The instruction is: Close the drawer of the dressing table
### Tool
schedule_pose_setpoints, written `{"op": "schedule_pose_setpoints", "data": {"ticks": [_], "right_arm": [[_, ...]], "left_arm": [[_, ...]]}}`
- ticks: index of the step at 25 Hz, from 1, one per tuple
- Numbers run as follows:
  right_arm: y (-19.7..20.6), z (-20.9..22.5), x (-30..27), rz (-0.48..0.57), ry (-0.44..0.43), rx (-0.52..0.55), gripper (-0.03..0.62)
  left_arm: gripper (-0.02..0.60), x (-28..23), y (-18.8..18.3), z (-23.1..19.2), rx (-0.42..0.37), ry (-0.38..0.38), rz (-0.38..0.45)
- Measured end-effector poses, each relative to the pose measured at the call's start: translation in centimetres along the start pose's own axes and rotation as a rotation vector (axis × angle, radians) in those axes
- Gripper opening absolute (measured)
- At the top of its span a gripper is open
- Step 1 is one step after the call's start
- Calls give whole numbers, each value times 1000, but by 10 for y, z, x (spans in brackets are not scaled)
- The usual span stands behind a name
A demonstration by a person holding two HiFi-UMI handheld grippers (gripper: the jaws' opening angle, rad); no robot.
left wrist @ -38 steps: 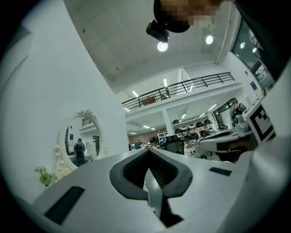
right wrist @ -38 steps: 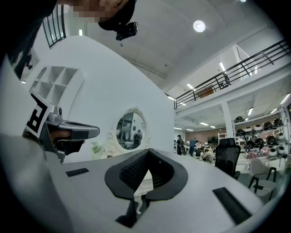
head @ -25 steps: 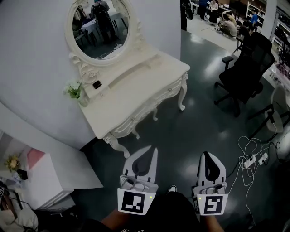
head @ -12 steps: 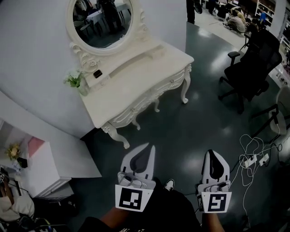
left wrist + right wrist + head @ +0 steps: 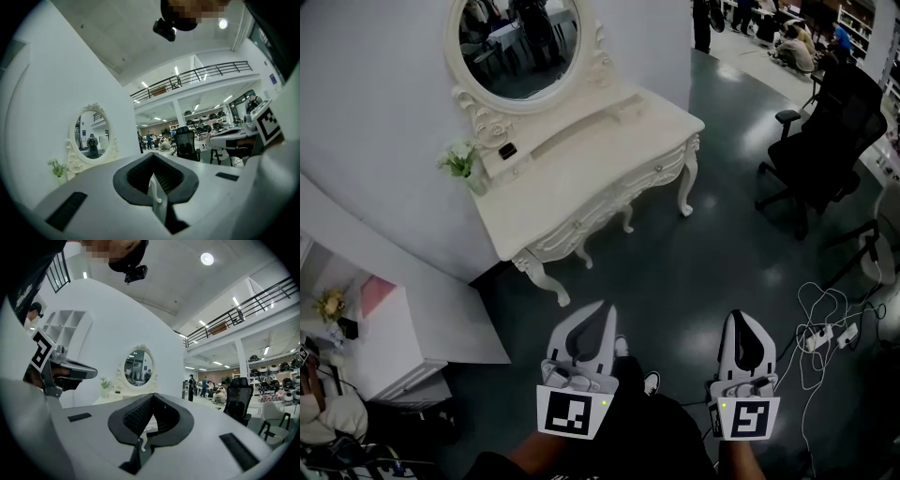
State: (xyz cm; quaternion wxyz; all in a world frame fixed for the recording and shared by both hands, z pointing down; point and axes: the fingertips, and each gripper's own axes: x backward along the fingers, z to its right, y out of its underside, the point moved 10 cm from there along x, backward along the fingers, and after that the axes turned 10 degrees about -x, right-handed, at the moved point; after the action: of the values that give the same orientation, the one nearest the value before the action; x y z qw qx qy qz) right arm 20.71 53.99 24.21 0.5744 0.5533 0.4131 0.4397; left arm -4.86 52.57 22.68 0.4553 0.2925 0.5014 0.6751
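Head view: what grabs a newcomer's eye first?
The ornate white dressing table with its oval mirror stands against the wall at upper left. Low in the frame, the left claw and right claw are both shut and empty, well short of the table. A black office chair sits at right.

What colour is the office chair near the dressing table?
The swivel office chair is black, clearest in the head view.
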Motion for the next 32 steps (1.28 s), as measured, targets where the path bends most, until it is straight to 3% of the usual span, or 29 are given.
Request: {"op": "schedule_pose_setpoints", "data": {"ticks": [15, 32], "right_arm": [[5, 5, 0, -4, 4, 6, -2], [8, 3, -41, -44, -42, 1, -2]], "left_arm": [[0, -12, -5, 8, -65, 40, 3], [0, -48, 1, -10, -81, -16, -8]]}}
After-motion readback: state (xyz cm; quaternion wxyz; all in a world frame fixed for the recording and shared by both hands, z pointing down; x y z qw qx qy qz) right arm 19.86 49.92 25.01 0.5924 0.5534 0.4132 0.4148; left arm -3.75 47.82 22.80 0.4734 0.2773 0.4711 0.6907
